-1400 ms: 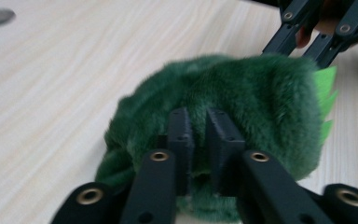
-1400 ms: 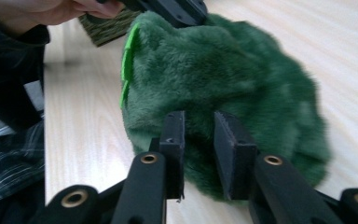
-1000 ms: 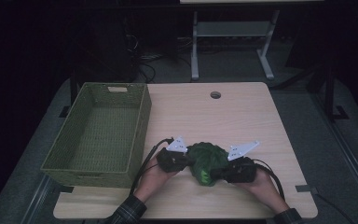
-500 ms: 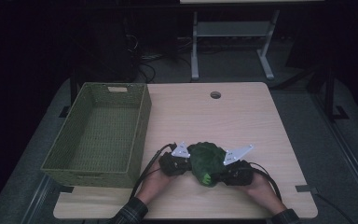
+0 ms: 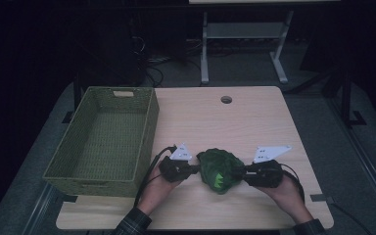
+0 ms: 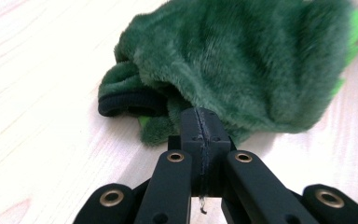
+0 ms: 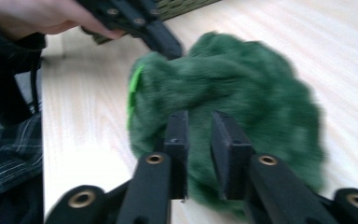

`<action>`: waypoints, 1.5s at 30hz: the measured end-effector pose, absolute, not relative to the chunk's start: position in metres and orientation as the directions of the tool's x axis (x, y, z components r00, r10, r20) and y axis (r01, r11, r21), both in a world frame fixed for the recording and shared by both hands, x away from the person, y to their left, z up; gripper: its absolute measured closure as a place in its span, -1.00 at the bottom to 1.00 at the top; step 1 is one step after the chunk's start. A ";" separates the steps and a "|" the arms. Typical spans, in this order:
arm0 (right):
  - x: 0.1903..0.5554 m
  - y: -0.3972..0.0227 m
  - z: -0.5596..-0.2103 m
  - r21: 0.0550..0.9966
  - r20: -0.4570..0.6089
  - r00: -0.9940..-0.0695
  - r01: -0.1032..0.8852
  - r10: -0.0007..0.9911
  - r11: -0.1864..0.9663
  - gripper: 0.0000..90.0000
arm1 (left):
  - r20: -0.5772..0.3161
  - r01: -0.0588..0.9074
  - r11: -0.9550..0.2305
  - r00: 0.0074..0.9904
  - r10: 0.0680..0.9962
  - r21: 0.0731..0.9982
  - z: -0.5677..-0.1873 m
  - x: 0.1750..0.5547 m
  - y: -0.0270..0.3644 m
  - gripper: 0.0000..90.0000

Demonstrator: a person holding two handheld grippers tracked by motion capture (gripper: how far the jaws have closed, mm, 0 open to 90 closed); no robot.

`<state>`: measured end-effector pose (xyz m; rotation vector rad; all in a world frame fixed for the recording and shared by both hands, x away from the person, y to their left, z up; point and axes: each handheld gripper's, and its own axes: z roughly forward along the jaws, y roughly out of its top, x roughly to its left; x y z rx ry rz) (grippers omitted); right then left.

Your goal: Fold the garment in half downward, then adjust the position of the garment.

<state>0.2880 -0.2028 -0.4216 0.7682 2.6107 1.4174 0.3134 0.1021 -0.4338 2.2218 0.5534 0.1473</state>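
Our left gripper [image 6: 200, 116] has its jaws pressed together, pinching the edge of the fuzzy dark-green plush toy [image 5: 219, 169]; the fabric hides the tips. Our right gripper's [image 7: 199, 122] jaws have just been opening, a narrow gap showing plush between them. The toy lies between both grippers on the pale wooden table [image 5: 254, 117], beside the green woven basket [image 5: 147, 132].

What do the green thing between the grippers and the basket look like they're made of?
Green plush item: soft synthetic fur, matte, by its fuzzy pile in the left gripper view, with a dark ribbed cuff that looks knitted. Basket: olive woven strands, maybe paper cord or wicker, by the ribbed weave; which one is hard to tell.
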 end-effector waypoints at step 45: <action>0.314 -0.210 -0.461 0.699 0.198 -0.828 0.494 0.525 0.517 1.00 | -0.119 0.404 -0.592 0.879 0.461 0.697 -0.458 0.339 0.079 0.99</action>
